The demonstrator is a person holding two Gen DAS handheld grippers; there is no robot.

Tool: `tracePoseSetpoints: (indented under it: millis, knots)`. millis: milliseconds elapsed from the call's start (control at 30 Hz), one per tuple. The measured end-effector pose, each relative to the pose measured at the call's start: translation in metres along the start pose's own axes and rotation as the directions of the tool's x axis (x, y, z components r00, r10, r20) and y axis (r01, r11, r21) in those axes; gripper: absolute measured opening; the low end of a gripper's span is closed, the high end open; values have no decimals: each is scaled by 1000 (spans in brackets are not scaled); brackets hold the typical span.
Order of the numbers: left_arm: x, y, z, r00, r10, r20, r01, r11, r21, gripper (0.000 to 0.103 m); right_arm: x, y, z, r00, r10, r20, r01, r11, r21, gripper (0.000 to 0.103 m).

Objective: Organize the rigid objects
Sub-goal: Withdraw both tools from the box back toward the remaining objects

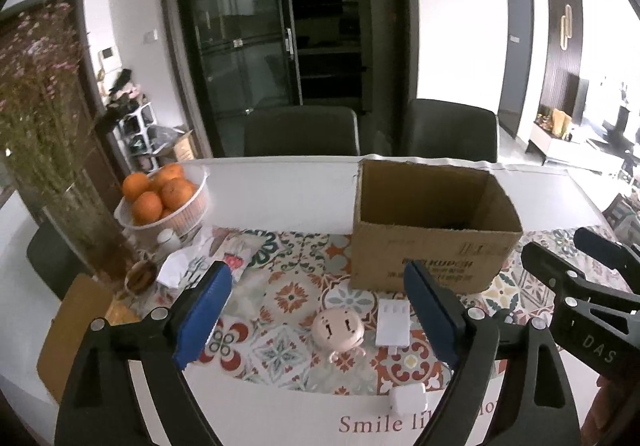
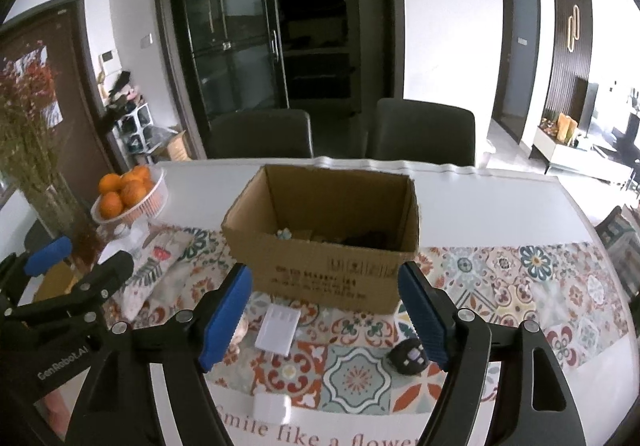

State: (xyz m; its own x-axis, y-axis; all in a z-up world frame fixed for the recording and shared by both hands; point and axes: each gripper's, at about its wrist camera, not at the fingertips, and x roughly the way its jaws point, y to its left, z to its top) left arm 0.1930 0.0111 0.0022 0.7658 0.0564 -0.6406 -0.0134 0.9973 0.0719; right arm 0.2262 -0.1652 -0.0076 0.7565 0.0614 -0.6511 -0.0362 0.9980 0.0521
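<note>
The cardboard box (image 2: 320, 242) stands open on the patterned cloth (image 2: 520, 286) at the middle of the table (image 2: 480, 197), and a few small things already lie on its floor, though they are too dark to name. In front of it, still on the cloth, wait the loose pieces: a flat white rectangular device (image 2: 279, 328) nearest the box, a pink round case (image 1: 338, 328) to its left, a small white cube charger (image 2: 272, 408) at the cloth's near edge, and a dark round gadget (image 2: 409, 356) to the right. The left gripper (image 1: 320, 320) hangs with its jaws wide apart and nothing between the pads, the pink case and the white device lying below the gap. The right gripper (image 2: 326, 316) is likewise parted and empty, with the dark gadget just beside its right pad. This looks like the gap between one drop and the next pick. The next move calls for lowering each gripper onto one piece, closing on its sides, and lifting it clear of the box's front wall. A bowl of oranges (image 1: 164, 197) and a vase of dried flowers (image 1: 44, 149) stand well off to the left.
</note>
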Motion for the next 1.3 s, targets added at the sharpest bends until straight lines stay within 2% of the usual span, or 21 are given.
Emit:
tracePoseSetpoints:
  millis: [233,433,833,1100,1300]
  knots:
    - [-2,4,-21,999,27,-22,-26,1000,8,89,2,7,-20,999,37,-26,-37,999,-11,76]
    - [9,13,-32,999,5,-43,-3,999,39,89,6,18,-37,998,25,-53,-25,1000,-3,76]
    - [39,44,-45,989,-127,-75,137,979,148,89,18,50,-67,994,-44,-102,56,991,118,76]
    - [62,56,-59,968,-205,-147,230,958,174,89,28,65,-87,984,-93,-150,118,979,168,76]
    - [76,57,-69,956,-240,-169,272,940,207,89,37,71,-103,975,-115,-190,153,969,195,76]
